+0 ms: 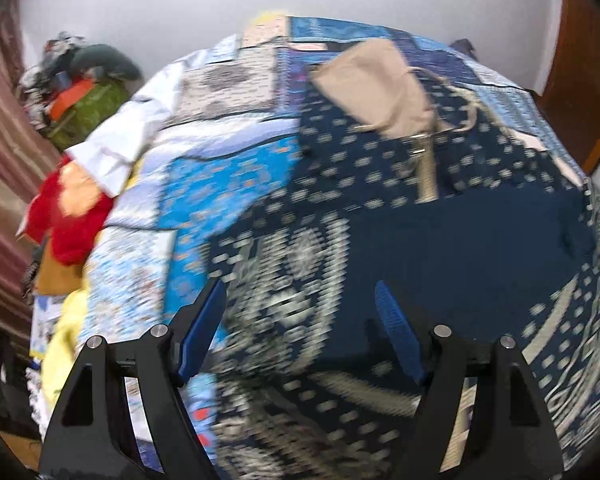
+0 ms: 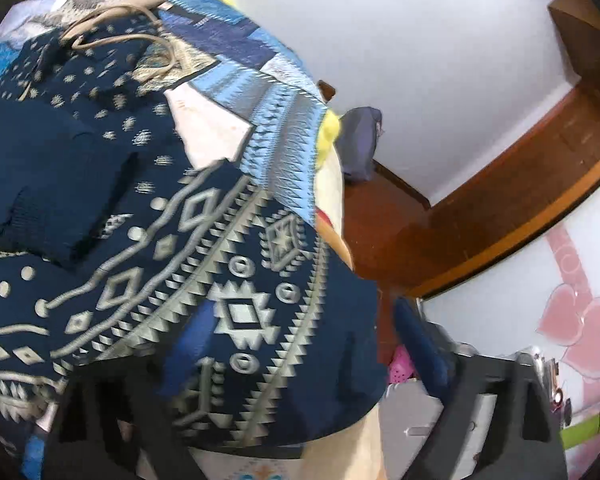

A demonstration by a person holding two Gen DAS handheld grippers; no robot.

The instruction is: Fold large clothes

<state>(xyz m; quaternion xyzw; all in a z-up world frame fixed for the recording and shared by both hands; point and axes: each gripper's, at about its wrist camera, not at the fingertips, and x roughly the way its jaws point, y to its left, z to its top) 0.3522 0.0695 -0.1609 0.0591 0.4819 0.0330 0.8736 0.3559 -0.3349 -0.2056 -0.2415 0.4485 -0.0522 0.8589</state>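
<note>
White wall (image 2: 440, 80), brown wooden floor (image 2: 440, 232), striped curtain (image 1: 0, 120).

left wrist: close above bed, angled down toward wall
right wrist: close, over bed's edge
shared: navy patterned garment (image 1: 440, 240) (image 2: 148, 264)

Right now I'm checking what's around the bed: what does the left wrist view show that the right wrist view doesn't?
Only the left wrist view shows the white shirt, the red cloth and the pile of clothes by the curtain. Only the right wrist view shows the pink heart decoration on the wall and the wooden furniture. Both show the navy patterned garment, the beige drawstring bag and the blue patchwork bedspread.
</note>
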